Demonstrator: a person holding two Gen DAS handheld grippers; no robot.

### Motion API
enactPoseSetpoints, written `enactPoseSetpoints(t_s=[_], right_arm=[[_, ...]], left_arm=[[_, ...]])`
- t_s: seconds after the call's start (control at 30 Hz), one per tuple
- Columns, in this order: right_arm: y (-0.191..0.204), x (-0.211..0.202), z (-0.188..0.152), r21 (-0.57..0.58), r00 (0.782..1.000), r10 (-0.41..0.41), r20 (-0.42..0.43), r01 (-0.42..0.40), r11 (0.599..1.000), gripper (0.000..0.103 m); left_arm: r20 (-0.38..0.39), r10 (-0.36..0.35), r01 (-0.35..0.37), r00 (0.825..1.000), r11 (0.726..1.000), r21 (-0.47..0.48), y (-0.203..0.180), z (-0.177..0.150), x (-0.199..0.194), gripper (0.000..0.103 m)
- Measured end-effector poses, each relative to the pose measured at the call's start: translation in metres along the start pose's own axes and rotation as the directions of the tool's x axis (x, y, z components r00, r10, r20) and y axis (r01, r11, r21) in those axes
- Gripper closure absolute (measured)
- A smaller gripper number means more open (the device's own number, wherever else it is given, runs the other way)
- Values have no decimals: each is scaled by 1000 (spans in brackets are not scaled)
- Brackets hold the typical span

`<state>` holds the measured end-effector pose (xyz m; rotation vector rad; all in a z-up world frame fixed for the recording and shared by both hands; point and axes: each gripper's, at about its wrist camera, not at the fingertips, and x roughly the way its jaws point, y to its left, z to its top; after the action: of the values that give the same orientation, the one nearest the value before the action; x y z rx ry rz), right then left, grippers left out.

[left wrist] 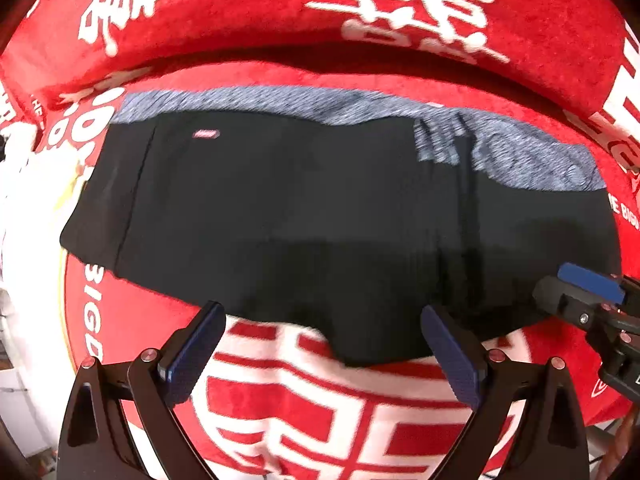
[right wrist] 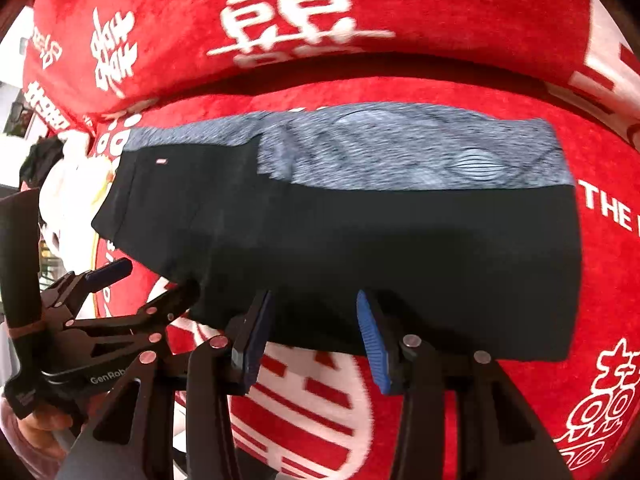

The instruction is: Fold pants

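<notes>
On red blanket (right wrist: 520, 60) lettered "THE", folded black pants (right wrist: 360, 248).

I see the folded pants (right wrist: 360, 248) lying flat on the red blanket (right wrist: 440, 24), black with a grey panel (right wrist: 380, 152) along the far edge. My right gripper (right wrist: 316, 336) hangs over their near edge, jaws apart with nothing between them. My left gripper (right wrist: 148, 280) sits at the pants' left corner, also spread.
</notes>
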<state>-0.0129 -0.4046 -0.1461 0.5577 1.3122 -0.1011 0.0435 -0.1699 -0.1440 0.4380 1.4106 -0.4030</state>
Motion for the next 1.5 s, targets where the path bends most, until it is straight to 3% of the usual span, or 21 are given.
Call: enactPoseSetpoints(t_s=[0.3, 0.47, 0.73, 0.97, 1.3, 1.5], right_arm=[[34, 0, -6, -71, 991, -123, 44, 126, 989, 52], [46, 15, -5, -109, 989, -149, 5, 149, 983, 52], [70, 37, -11, -176, 978, -204, -45, 193, 965, 50], [69, 41, -19, -157, 979, -181, -96, 165, 974, 50], [77, 39, -20, -142, 981, -163, -103, 148, 979, 49], [88, 26, -18, -170, 985, -152, -78, 137, 976, 41]], left_arm=[[-49, -6, 4, 999, 999, -45, 45, -10, 14, 4], [-94, 34, -38, 995, 999, -35, 53, -13, 24, 4], [-97, 22, -27, 995, 999, -47, 69, -5, 30, 4], [-90, 30, -34, 995, 998, -52, 73, -3, 30, 4], [-94, 44, -49, 995, 997, -54, 80, -4, 32, 4], [-91, 44, -49, 995, 997, -54, 83, 1, 34, 4]])
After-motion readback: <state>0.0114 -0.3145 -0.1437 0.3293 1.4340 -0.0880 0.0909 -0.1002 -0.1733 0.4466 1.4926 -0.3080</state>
